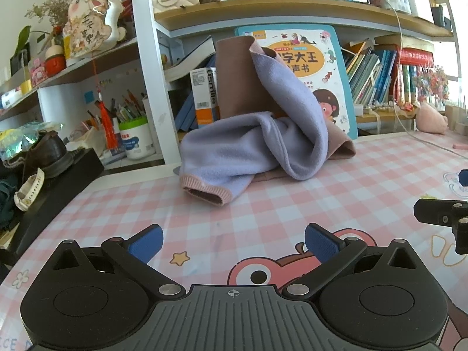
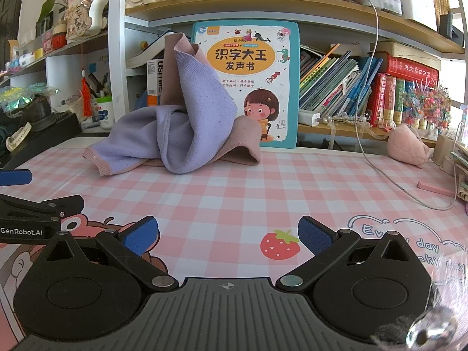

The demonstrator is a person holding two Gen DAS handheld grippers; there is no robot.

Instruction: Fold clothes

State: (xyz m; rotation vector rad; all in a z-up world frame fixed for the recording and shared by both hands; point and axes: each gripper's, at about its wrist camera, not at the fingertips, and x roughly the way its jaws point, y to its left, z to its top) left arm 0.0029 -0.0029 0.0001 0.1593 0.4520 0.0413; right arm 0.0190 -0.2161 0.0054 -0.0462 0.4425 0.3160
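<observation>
Far left, off the table edge: black stand [image 1: 73,163] carrying a brown shoe [image 1: 44,149] and a white watch [image 1: 29,190]. Behind it, a pen tub [image 1: 136,137] on the lower shelf.

Left gripper [image 1: 233,241]: blue pads spread wide, nothing between them, low over the pink checked tablecloth [image 1: 263,204]. Well short of the cloth.

Centre, back of table: the garment [image 1: 257,134], lilac with a dusty-pink reverse and a ribbed pink cuff [image 1: 204,190]. Crumpled, not laid flat; one part stands up against the children's book [image 1: 316,67] propped at the shelf. Cuff end faces the left gripper.

Right gripper [image 2: 228,235]: fingers likewise apart and empty, over the strawberry print [image 2: 279,244], also well clear of the garment.

Far right: white cable [image 2: 380,161] trailing across the table, pink plush [image 2: 408,144] near the shelf.

Risks, as judged: pulling the upright part could topple the leaning book. Pinching a twisted bundle may catch two layers, locking in the tangle. A wide right-hand sweep could snag the cable.
</observation>
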